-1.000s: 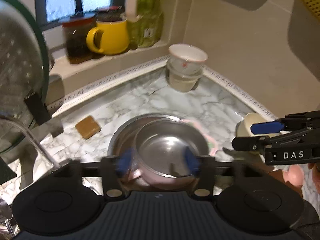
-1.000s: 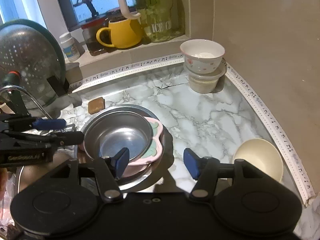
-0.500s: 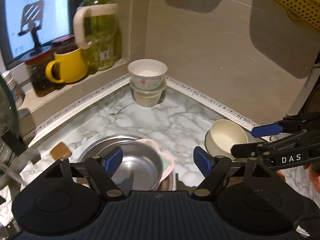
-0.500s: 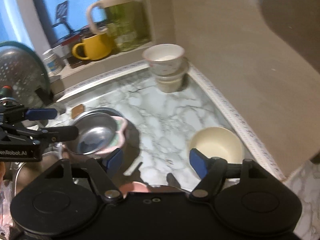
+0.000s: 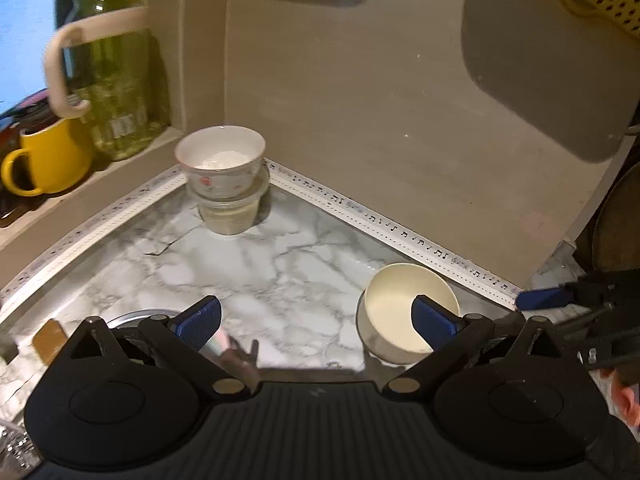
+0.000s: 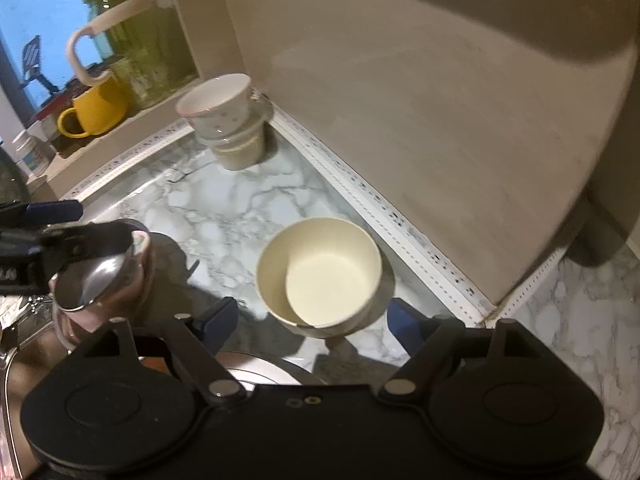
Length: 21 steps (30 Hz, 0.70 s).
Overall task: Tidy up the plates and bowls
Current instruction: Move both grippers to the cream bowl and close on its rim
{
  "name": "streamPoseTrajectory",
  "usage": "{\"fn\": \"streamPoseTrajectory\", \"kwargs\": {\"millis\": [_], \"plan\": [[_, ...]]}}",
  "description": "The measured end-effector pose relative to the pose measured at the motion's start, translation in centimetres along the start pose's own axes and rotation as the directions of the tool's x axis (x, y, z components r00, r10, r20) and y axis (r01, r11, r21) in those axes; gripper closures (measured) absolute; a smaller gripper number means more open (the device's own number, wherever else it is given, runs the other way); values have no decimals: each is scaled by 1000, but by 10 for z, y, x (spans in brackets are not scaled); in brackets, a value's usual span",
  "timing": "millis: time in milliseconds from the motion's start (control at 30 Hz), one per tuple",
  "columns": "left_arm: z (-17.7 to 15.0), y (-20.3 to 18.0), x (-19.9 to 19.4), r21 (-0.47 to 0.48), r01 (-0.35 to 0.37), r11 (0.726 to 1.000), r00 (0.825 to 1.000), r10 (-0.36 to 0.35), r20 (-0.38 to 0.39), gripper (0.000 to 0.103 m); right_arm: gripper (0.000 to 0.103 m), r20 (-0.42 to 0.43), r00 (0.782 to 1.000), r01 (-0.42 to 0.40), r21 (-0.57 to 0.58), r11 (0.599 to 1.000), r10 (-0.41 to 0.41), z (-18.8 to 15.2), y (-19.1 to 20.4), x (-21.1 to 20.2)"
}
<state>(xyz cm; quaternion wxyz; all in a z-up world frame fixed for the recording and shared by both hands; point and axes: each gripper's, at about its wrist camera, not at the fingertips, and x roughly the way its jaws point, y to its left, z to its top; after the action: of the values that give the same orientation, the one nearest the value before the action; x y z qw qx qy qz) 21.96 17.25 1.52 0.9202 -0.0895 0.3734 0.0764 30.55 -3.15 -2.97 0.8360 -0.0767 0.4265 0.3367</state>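
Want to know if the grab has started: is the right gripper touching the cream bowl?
Cannot tell. In the right wrist view the right gripper straddles the cream bowl, jaws open, but the bowl hides any gap.

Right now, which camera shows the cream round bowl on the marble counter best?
The right wrist view: the cream round bowl sits central, whole rim visible. In the left wrist view, a gripper finger covers part of it.

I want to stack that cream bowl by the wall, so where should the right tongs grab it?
Pinch the cream bowl by its near rim, one finger inside, one outside, coming from above. It stands upright, mouth open, and looks too wide to span. The right tongs are open just in front.
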Motion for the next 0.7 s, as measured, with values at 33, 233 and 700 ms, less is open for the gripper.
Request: {"fn": "streamPoseTrajectory", "kwargs": {"millis": [33, 233, 700], "plan": [[2, -3, 7, -2, -2, 1000, 1000, 2, -5, 1, 21, -4, 1000, 5, 6, 1000, -5, -1, -2, 3], [9, -19, 53, -7, 13, 1000, 998, -13, -65, 1, 21, -28, 999, 40, 76, 996, -38, -1, -15, 22], [-3, -32, 123, -14, -14, 1000, 987, 11, -160, 2, 44, -87, 994, 75, 140, 987, -64, 0, -20, 62]]}}
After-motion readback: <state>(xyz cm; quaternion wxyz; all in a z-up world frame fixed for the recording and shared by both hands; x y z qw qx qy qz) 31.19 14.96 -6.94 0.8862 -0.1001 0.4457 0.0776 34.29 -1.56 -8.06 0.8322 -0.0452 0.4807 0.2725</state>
